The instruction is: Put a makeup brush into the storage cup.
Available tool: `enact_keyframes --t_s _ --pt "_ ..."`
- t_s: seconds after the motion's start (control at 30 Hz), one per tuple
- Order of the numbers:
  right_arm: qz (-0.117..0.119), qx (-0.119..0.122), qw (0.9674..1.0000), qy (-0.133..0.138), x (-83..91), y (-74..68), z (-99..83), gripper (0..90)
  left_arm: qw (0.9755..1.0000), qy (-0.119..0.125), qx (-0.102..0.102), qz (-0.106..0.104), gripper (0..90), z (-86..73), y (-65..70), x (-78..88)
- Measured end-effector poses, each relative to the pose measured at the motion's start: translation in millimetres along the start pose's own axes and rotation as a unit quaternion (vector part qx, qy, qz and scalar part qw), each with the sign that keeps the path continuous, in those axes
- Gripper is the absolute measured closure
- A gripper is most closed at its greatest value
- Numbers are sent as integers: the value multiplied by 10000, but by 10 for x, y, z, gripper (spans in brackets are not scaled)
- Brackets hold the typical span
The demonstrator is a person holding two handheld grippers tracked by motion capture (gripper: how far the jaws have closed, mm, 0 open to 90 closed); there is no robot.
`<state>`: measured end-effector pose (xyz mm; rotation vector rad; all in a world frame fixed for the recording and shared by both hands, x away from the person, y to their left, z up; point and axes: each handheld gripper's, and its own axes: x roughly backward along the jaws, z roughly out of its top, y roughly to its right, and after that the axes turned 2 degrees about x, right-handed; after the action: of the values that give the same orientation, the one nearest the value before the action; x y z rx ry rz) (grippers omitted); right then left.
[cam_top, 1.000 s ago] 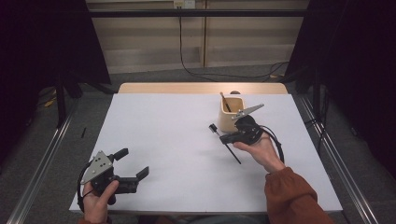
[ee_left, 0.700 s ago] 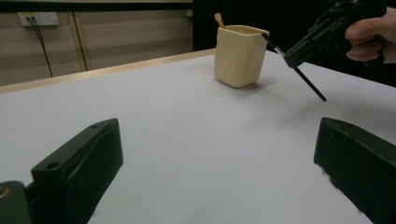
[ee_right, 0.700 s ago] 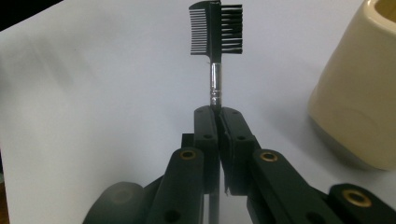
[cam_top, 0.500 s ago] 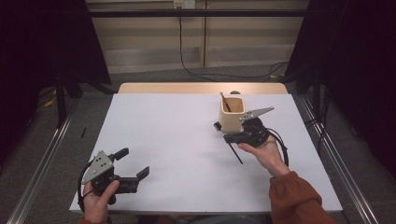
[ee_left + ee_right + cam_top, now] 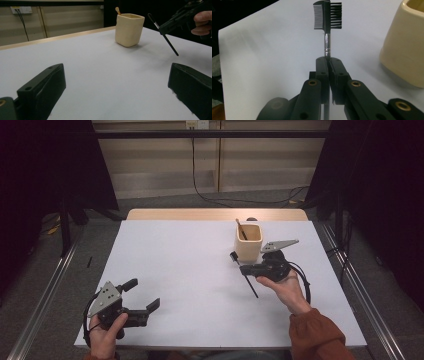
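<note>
We are clamping the right gripper [image 5: 329, 61] on the light, stiff brow brush [image 5: 327, 15], at its thin, slippery-looking handle.

My right tongs [image 5: 329, 65] are matt black plastic with small brass-coloured rivets, and the left tongs [image 5: 117, 87] have the same dull, slightly grainy finish. The brush [image 5: 327, 15] I hold has black plastic comb teeth, stiff bristles and a shiny metal collar below the head. Beside the brush, the cup [image 5: 248, 241] looks like smooth cream ceramic or plastic with a soft sheen; a wooden stick [image 5: 240, 227] stands in it. The counter [image 5: 190, 270] is covered in smooth, matt white, with a pale wood edge [image 5: 215, 214] beyond the cup.
</note>
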<state>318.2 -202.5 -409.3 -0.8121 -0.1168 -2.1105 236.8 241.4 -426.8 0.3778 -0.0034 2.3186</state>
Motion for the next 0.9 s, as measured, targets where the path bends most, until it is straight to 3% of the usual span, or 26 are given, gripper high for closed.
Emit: enact_keyframes --t_s 0.47,0.9 --pt "5 -76 9991 422 150 -3 -82 860 10000 0 3 -34 15 12 19 -31" --pt "-23 -63 9962 869 244 -14 -105 860 10000 24 -13 -60 12 23 21 -35"
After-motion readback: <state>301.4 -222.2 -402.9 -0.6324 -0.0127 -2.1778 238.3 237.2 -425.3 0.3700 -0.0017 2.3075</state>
